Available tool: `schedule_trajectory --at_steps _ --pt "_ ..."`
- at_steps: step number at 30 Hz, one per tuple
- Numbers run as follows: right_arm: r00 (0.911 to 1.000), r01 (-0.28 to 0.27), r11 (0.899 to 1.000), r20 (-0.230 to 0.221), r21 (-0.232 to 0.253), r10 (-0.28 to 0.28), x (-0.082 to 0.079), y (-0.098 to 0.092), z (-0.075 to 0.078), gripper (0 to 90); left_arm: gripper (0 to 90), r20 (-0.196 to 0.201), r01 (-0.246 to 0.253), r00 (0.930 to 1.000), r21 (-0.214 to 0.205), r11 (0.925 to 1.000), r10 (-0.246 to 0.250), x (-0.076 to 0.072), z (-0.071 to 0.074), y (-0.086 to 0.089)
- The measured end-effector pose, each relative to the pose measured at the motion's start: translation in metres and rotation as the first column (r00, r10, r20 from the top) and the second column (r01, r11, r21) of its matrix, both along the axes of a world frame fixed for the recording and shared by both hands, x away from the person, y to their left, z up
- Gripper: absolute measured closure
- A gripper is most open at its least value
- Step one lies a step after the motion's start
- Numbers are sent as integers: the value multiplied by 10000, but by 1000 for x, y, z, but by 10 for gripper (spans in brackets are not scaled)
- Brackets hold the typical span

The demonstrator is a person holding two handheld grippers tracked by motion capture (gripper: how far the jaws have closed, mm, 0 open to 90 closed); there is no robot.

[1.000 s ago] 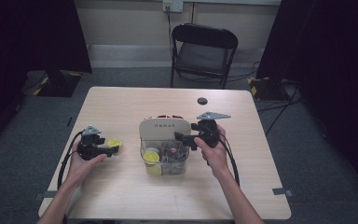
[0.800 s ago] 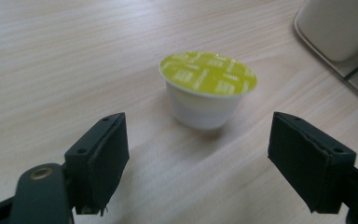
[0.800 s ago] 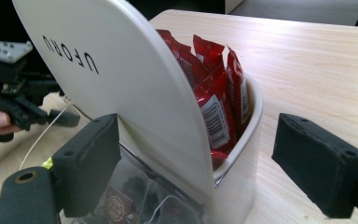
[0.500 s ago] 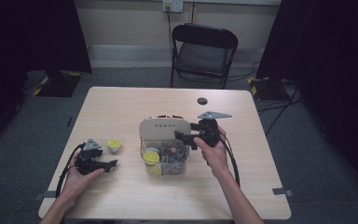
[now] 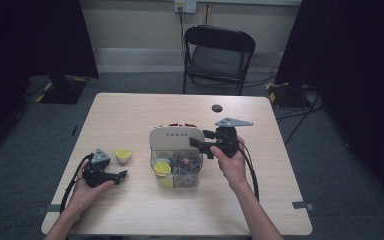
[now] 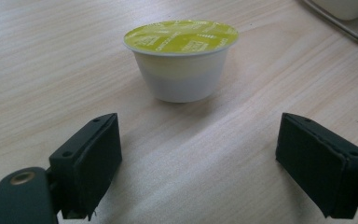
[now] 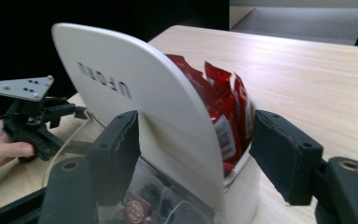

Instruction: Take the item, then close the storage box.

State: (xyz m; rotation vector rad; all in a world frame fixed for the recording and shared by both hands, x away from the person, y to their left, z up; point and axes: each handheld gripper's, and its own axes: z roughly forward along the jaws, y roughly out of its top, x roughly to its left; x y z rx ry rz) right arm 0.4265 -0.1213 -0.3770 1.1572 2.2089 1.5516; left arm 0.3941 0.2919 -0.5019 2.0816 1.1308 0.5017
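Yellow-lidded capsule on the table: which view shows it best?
Left gripper view: the capsule sits close ahead of the open jaws, with its lid print and white cup wall clear. The high view shows a small yellow dot beside the left gripper.

yellow-lidded pod point(image 5: 123, 154) on the table point(image 5: 130, 115) between left tool point(image 5: 122, 175) and clear organiser point(image 5: 176, 165), right tool point(image 5: 196, 143) at its rim

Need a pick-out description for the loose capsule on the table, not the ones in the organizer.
Start at the clear organizer in the middle of the wooden table. Look to its left, toward the left claw: the lone capsule stands upright on bare wood. Unlike the capsules inside the organizer, it sits alone, white-walled with a yellow-green foil lid.
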Motion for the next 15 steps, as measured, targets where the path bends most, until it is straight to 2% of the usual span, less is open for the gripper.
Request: schedule_trajectory --at_steps 3,5,15 --pt "9997 -179 9998 154 75 177 -4 0 4 353 136 0 0 10000 -1 10000 0 0 0 0" --pt "9987 -491 9984 157 279 486 -7 1 5 418 137 -6 13 10000 42 10000 -13 0 0 0" --pt "9973 -725 9969 137 294 722 -11 -2 5 458 137 -6 18 10000 40 10000 -18 0 0 0"
